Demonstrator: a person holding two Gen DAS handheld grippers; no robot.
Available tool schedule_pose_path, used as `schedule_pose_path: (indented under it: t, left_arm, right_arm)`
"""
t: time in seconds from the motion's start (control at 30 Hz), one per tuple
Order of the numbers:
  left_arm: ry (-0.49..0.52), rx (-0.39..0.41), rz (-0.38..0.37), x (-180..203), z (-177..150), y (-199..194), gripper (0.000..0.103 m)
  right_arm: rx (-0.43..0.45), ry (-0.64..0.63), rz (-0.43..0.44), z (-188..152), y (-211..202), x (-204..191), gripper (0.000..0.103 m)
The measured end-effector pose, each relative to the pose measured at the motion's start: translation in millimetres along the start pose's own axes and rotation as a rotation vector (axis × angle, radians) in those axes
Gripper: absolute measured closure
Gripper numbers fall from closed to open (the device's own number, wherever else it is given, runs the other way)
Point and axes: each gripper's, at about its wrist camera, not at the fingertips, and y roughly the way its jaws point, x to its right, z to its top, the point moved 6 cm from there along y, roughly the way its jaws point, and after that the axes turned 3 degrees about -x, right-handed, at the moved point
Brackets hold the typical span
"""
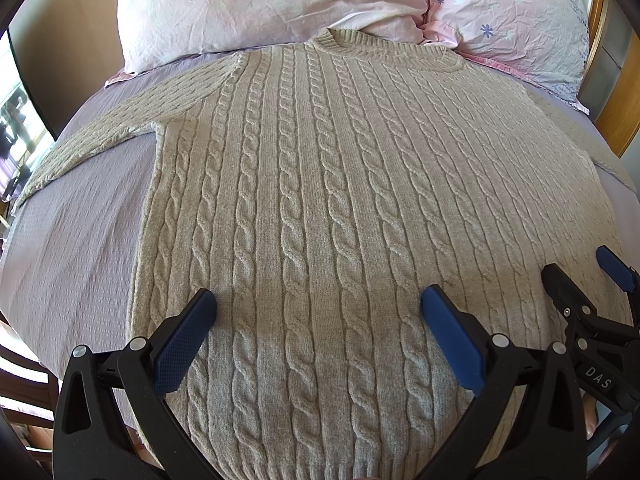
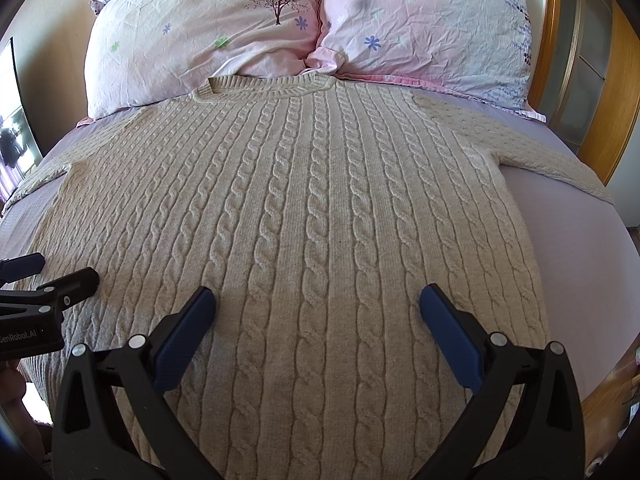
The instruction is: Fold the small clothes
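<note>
A beige cable-knit sweater (image 1: 320,184) lies flat, front up, on a lilac bed sheet (image 1: 80,240), collar toward the pillows and sleeves spread to both sides. It also fills the right wrist view (image 2: 312,220). My left gripper (image 1: 318,304) is open and empty, hovering over the lower left part of the sweater. My right gripper (image 2: 318,304) is open and empty over the lower right part. The right gripper shows at the right edge of the left wrist view (image 1: 580,276); the left gripper shows at the left edge of the right wrist view (image 2: 60,270).
Two pink floral pillows (image 2: 208,36) (image 2: 432,28) lie at the head of the bed, just beyond the collar. A wooden bed frame (image 2: 608,92) runs along the right. The sheet (image 2: 580,240) lies bare beside the sweater's right edge.
</note>
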Motion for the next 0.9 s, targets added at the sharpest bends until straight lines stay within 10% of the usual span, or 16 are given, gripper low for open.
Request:
schedule_pose_path:
  t: [0.9]
  left_arm:
    - [0.011,0.001,-0.002,0.2,-0.4,-1.4,0.001]
  right_arm:
    - [0.008,-0.044,0.053,12.6,-4.0,5.3,0.002]
